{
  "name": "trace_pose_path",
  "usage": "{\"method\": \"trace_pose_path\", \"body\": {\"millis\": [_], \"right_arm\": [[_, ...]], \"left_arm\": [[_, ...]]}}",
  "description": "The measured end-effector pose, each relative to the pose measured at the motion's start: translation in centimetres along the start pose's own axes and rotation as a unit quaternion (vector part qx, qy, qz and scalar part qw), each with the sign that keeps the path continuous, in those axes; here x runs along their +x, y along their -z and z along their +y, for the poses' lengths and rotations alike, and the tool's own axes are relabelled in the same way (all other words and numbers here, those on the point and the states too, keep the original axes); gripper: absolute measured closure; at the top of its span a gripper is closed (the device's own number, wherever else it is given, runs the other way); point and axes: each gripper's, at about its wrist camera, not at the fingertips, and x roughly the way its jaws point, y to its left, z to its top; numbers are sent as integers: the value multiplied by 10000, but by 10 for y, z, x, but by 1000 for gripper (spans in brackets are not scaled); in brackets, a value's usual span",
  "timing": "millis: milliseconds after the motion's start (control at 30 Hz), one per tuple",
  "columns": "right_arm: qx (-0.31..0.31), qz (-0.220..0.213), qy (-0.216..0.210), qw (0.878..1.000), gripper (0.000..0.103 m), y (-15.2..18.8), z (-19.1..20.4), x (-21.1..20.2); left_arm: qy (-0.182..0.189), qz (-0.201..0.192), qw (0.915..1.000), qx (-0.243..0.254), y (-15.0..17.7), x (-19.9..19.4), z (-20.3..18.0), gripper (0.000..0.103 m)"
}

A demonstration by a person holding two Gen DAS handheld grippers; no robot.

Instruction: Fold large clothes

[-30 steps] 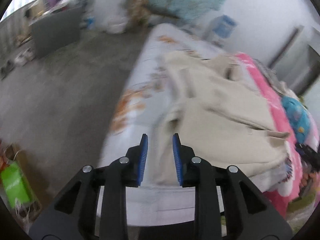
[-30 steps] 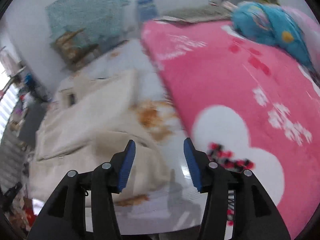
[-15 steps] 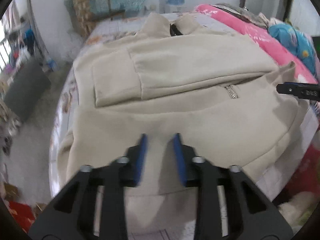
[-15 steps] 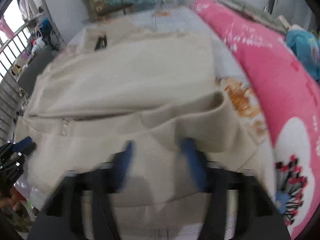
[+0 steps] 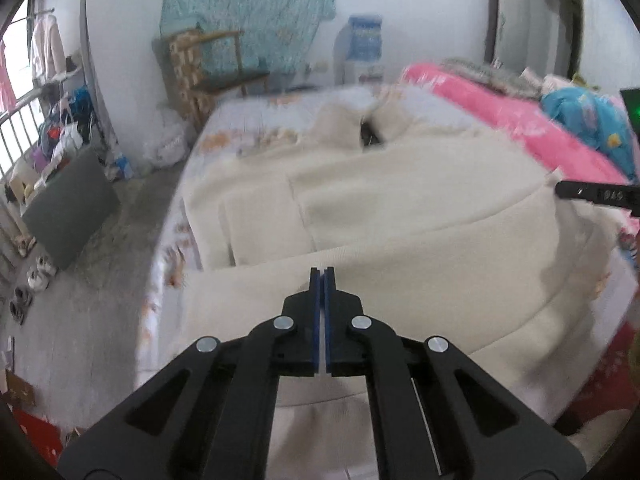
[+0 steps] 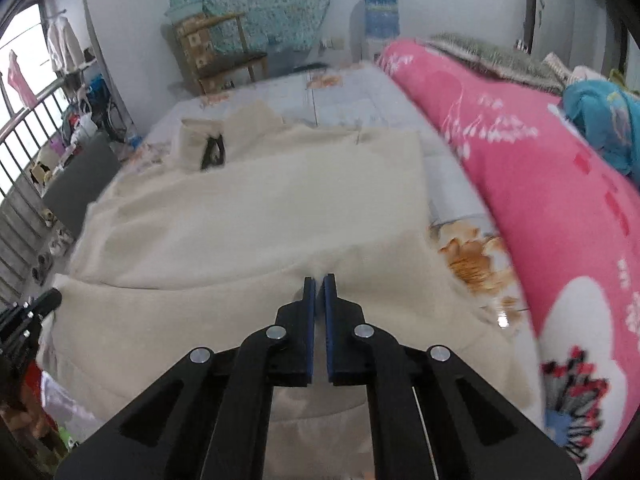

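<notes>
Left wrist: cream jacket (image 5: 400,208) (blurred)

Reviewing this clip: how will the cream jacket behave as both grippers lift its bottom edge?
Likely floppy: the cream jacket already sags between the left gripper and right gripper. It looks thick and fleecy, so probably heavyish and draggy on the bed sheet. Slipping seems unlikely.

One cream garment (image 5: 400,200), one pink blanket (image 6: 540,200), one wooden chair (image 5: 212,68), two claws (image 5: 319,276) (image 6: 319,284)
</notes>
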Motion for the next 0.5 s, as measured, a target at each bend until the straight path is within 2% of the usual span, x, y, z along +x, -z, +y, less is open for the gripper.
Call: {"method": "trace_pose_path", "body": {"millis": [100,200,300,367,433,500], "right_arm": [[-90,119,136,9998,98,8,2,29],[-116,52,135,9998,97,13,2,30],[66,112,10,9999,90,11,-10,17],[130,-51,-23,9999,82,10,-16,3],[64,-265,-144,9995,73,10,-14,-16],[-98,-255,-308,9992,70,11,-6,-18]], "left_arm": [[-215,163,9993,259,15,22,-11,101],[-414,90,9983,411,19,22,-19,101],[-385,109,9987,326,19,22,-17,101],[-396,104,9985,352,20,21,-18,101],[-399,98,9984,380,20,21,-16,101],[-381,96,9986,360,19,22,-15,101]]}}
